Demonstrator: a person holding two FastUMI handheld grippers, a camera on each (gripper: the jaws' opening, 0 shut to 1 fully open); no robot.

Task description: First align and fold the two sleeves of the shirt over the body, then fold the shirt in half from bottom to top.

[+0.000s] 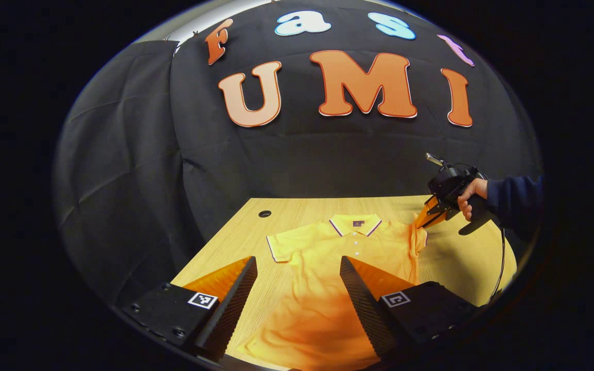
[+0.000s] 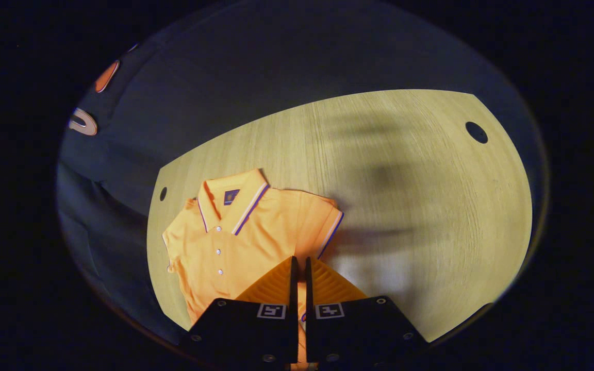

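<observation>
Your right gripper (image 2: 300, 265) was clamped on the shirt's (image 1: 328, 257) sleeve (image 2: 323, 226) low in frame, left gripper (image 1: 297, 288) gaped idle; folding it over the body seemed next.

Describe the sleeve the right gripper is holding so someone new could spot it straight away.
Start at the wooden table and find the orange polo shirt lying on it. The sleeve rises off the table, pinched in the right gripper, while the other sleeve lies flat and spread out.
</observation>
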